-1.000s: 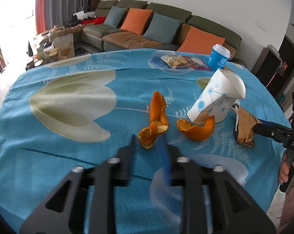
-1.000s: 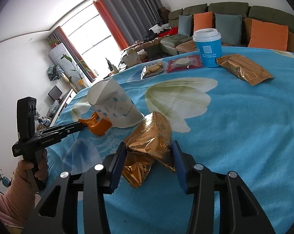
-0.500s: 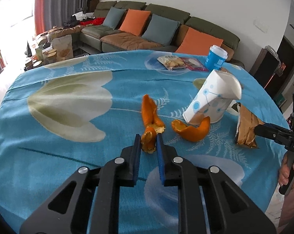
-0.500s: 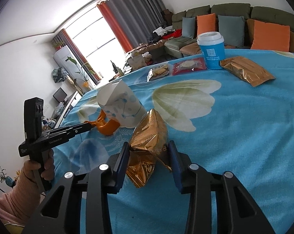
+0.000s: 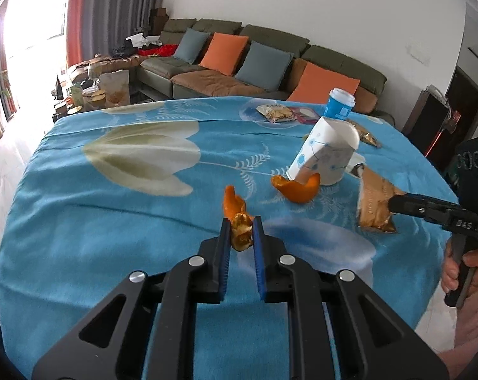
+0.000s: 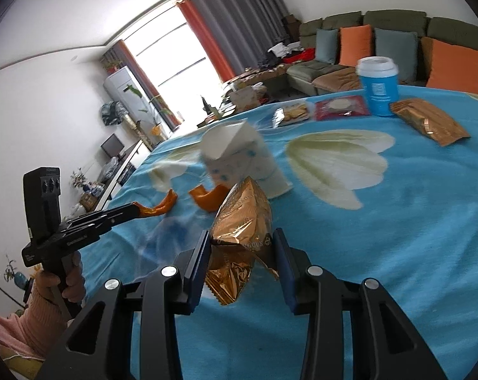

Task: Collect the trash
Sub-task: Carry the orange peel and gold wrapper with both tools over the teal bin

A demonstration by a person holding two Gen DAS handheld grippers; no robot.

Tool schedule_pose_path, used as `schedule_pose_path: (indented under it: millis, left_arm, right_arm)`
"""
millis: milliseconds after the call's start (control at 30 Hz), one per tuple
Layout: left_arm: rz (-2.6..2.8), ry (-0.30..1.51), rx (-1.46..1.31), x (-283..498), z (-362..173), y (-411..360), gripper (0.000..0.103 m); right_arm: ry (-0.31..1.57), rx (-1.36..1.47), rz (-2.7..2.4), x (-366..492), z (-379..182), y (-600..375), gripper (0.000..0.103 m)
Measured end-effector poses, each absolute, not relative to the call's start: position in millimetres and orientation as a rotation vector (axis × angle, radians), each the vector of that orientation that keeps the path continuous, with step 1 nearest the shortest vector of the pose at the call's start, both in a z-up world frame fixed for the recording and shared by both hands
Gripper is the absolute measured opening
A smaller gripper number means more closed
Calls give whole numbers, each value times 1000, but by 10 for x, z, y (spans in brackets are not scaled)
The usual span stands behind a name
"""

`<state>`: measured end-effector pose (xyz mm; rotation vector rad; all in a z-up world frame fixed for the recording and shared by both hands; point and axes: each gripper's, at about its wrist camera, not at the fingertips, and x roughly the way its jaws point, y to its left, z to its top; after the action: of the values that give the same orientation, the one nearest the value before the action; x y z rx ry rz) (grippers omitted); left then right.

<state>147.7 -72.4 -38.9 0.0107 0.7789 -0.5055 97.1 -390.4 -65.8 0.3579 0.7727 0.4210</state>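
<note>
My left gripper [image 5: 241, 229] is shut on a long orange peel [image 5: 237, 218] and holds it just above the blue floral tablecloth [image 5: 112, 221]. A second curled orange peel [image 5: 297, 188] lies beside a crushed white paper cup [image 5: 326, 155] with blue dots. My right gripper [image 6: 242, 247] is shut on a crumpled gold snack wrapper [image 6: 242, 237], lifted off the cloth. In the right wrist view the left gripper [image 6: 134, 210] shows at the left with its peel [image 6: 158, 207], and the cup [image 6: 242, 161] and second peel [image 6: 209, 198] lie behind the wrapper.
A blue lidded coffee cup [image 6: 378, 85], a second gold wrapper [image 6: 429, 125], a red packet [image 6: 340, 107] and a clear biscuit packet [image 6: 291, 114] lie at the far side of the table. A sofa [image 5: 255, 60] stands behind it.
My left gripper closed on the long orange peel and lifted it. My right gripper closed tighter on the gold wrapper and raised it off the cloth.
</note>
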Motion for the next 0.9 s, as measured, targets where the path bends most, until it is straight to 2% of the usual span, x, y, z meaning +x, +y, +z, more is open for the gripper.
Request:
schedule_pose_path:
  millis: [900]
  left_arm:
    - [-334,707,-111,703,-210,309,13]
  right_arm:
    - [785,273,691,1110,-496,-2726,38]
